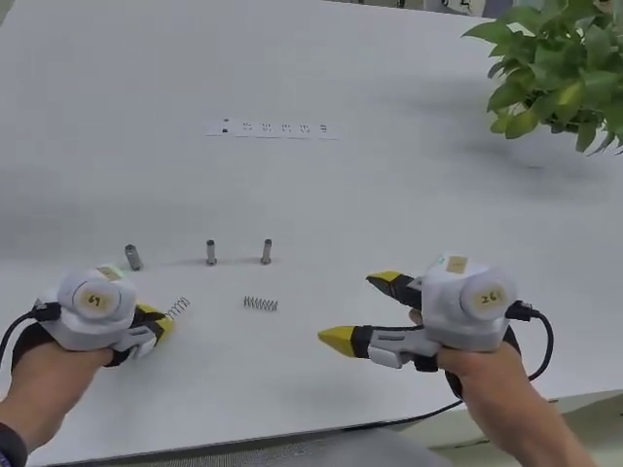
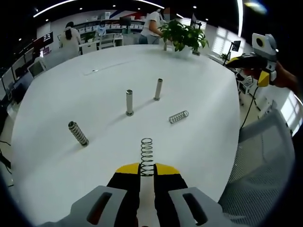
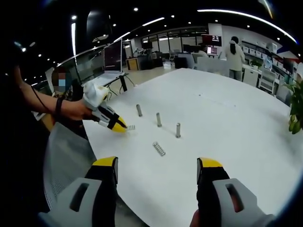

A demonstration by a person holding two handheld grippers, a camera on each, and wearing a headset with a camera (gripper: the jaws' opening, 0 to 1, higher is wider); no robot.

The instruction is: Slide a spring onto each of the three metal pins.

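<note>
My left fingers [image 2: 129, 170] pinched one end of a spring [image 2: 147, 153], its length pointing ahead; the nearest bare pin [image 2: 129, 102] stood upright beyond the tips, slightly left. My right fingers [image 3: 105, 163] were spread, farther off.

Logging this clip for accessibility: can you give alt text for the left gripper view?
The left gripper is shut on one end of a spring over the white table. Beyond it stand one spring-covered pin and two bare pins, with a loose spring lying nearby.
</note>
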